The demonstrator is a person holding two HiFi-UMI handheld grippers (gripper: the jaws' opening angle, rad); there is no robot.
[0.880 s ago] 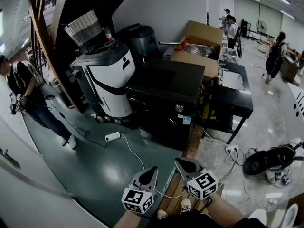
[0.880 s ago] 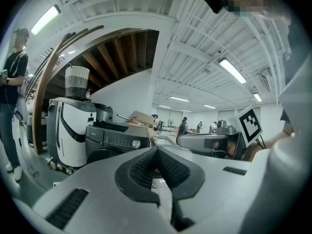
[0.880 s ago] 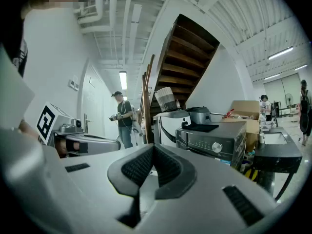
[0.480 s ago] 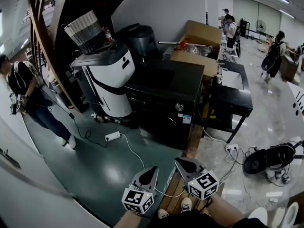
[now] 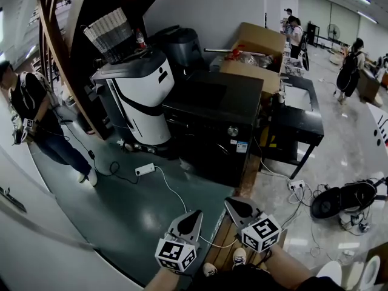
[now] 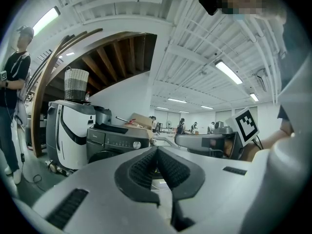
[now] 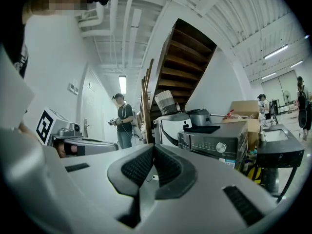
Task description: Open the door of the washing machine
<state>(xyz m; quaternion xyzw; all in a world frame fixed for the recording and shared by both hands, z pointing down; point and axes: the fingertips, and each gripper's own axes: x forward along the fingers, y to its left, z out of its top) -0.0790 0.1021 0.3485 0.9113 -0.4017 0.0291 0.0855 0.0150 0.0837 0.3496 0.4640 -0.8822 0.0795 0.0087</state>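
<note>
The black washing machine (image 5: 215,123) stands against the wall, its front with a silver knob (image 5: 231,131) facing me; its round door is shut. It also shows in the left gripper view as the washing machine (image 6: 114,143) and in the right gripper view as the washing machine (image 7: 219,143). Both grippers hang low in front of me, well short of it. My left gripper (image 5: 195,213) is shut with nothing in it, and so is my right gripper (image 5: 229,202). The pads meet in both gripper views.
A white-and-black appliance (image 5: 136,93) with a wicker basket (image 5: 109,35) above it stands left of the washer. A cardboard box (image 5: 254,56) and a black table (image 5: 297,117) are to the right. A power strip (image 5: 144,171) and cables lie on the floor. A person (image 5: 36,120) stands at left.
The head view has shifted slightly, so the washer sits a little lower and nearer in the picture. Both grippers stay low and shut.
</note>
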